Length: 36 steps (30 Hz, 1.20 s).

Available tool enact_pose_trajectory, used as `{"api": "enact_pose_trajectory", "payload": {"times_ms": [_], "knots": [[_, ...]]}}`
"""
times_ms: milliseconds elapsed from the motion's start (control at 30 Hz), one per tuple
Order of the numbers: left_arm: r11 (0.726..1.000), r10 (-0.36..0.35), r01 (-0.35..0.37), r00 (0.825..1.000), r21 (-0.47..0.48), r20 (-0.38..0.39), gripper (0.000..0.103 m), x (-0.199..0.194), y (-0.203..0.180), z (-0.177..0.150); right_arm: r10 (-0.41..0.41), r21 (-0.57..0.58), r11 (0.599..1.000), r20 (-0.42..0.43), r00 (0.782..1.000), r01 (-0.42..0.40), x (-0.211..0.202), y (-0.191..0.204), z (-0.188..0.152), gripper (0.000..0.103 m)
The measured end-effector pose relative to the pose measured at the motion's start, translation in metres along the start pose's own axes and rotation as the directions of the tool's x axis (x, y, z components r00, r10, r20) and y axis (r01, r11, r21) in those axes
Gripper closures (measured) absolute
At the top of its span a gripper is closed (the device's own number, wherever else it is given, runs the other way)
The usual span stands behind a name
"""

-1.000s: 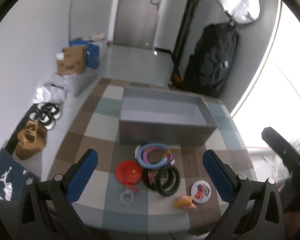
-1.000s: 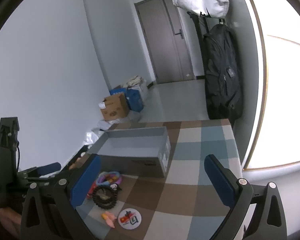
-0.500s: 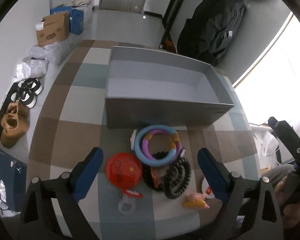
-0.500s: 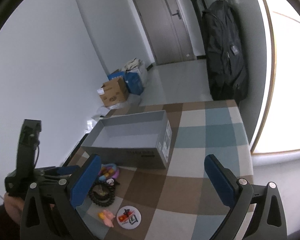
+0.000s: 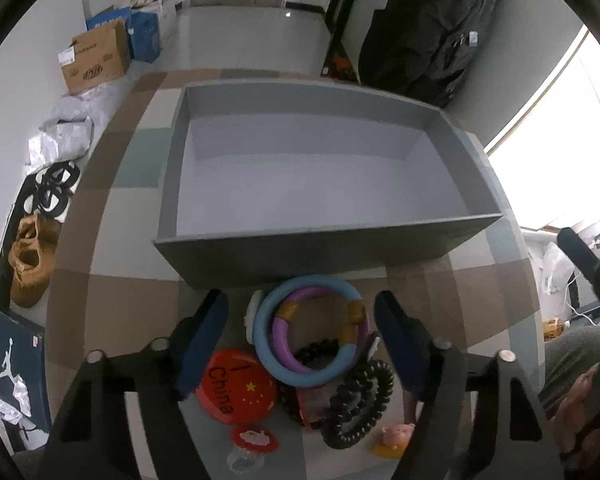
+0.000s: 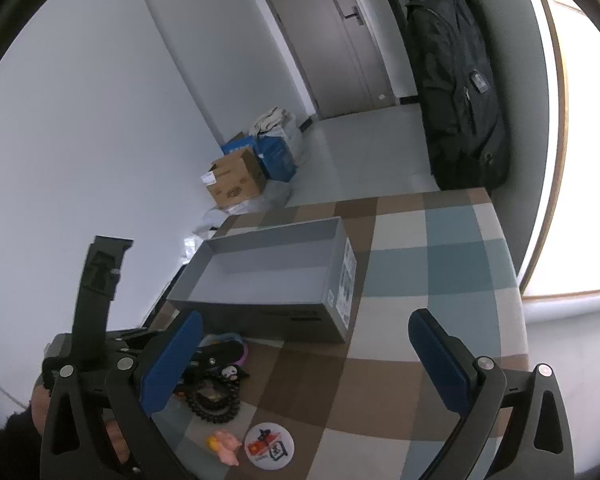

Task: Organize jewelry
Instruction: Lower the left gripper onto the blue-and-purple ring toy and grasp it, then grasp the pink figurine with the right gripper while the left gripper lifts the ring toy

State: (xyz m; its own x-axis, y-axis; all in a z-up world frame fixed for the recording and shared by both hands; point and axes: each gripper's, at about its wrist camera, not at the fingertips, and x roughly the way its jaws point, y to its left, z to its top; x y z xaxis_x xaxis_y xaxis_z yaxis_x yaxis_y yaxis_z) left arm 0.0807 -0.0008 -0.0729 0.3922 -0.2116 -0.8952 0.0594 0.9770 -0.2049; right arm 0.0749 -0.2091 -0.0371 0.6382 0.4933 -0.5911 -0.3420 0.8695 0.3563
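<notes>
left wrist | left gripper [image 5: 302,334] jaws wide, straddling blue ring [image 5: 312,330], empty

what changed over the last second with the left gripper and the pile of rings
The left gripper has moved forward and down toward the pile; its open fingers now flank the blue and purple ring without touching it. The right gripper stays open and empty, tilted a little lower. Nothing was grasped; the grey box, red badge and black spiral ring lie as before.
</notes>
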Motion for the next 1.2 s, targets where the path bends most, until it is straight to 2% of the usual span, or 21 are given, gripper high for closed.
{"api": "enact_pose_trajectory", "payload": {"times_ms": [67,100,133,200,700,1033,1200], "knots": [[1.000,-0.017,0.017,1.000,-0.015,-0.009,0.039,0.001,0.001,-0.001,0.002,0.002,1.000,0.001,1.000,-0.002,0.000,-0.001,0.001,0.000],[1.000,-0.026,0.026,1.000,-0.017,-0.010,0.046,0.001,0.000,0.001,0.004,0.005,1.000,0.001,1.000,-0.004,0.001,0.000,0.001,0.000],[0.999,-0.035,0.035,0.999,-0.018,-0.012,0.047,0.001,0.001,0.003,0.006,0.007,1.000,0.001,1.000,-0.006,0.001,-0.001,0.001,0.000],[0.999,-0.032,0.032,0.999,-0.015,-0.005,0.047,-0.001,0.001,0.003,0.010,0.012,1.000,0.001,1.000,-0.010,0.001,-0.001,0.002,0.000],[0.988,-0.132,0.137,0.988,-0.076,0.078,0.047,-0.019,0.011,0.010,0.012,0.006,1.000,-0.009,1.000,-0.012,0.001,0.002,-0.002,0.000],[0.967,-0.196,0.220,0.963,-0.126,0.183,0.047,-0.039,0.023,0.009,0.046,-0.030,0.998,-0.136,0.990,-0.051,0.007,0.005,-0.027,0.000],[0.959,-0.204,0.239,0.955,-0.151,0.215,0.047,-0.046,0.032,0.008,0.101,-0.078,0.990,-0.192,0.976,-0.118,0.004,0.018,-0.042,0.010]]}}
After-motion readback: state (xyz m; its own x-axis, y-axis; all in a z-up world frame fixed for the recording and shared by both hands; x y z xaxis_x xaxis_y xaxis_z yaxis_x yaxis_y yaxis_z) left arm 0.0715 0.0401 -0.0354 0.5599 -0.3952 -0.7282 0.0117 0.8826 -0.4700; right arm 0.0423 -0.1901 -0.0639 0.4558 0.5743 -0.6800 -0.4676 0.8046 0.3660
